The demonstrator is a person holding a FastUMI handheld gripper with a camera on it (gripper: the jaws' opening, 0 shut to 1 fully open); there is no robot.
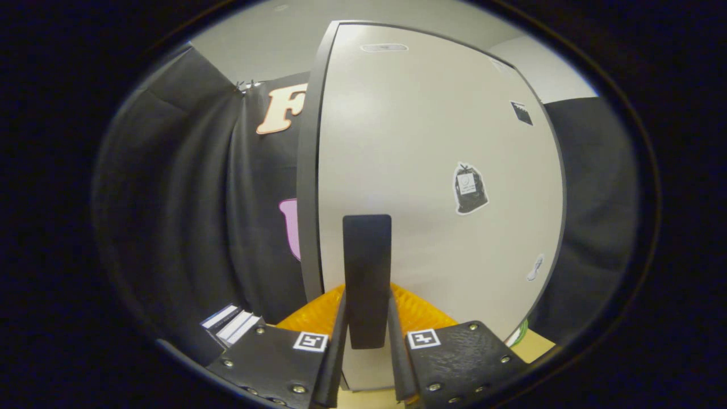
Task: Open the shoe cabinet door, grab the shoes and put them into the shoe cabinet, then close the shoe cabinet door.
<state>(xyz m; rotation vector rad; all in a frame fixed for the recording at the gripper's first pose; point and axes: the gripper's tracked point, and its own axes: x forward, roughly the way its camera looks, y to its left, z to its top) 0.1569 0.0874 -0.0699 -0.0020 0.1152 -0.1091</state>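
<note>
- Gripper view: the shoe cabinet door point(431, 170) is seen close ahead, pale and flat, with its dark side edge point(306, 187) standing before the booth's black cloth.
- A dark upright handle point(367, 278) is mounted on the lower part of the door, and the gripper point(367, 341) is set around it, one finger on each side.
- The fingers point(336, 346) are drawn in close against the handle's two sides; a pinch on the handle is judged, though full contact of both pads cannot be confirmed.
- Stickers point(470, 188) are seen on the door face, toward its far edge.
- Something orange and ribbed point(417, 312) is seen just behind the fingers, low against the door; what it is cannot be told.
- The shoes cannot be located from here.
- Whether the door is ajar or closed cannot be told for certain.
- Risk, as judged: the smooth handle could slip out if the pull is angled off the door's swing arc, or if the pinch is loose.
- A hard tug could shift the whole cabinet instead of the door.
</note>
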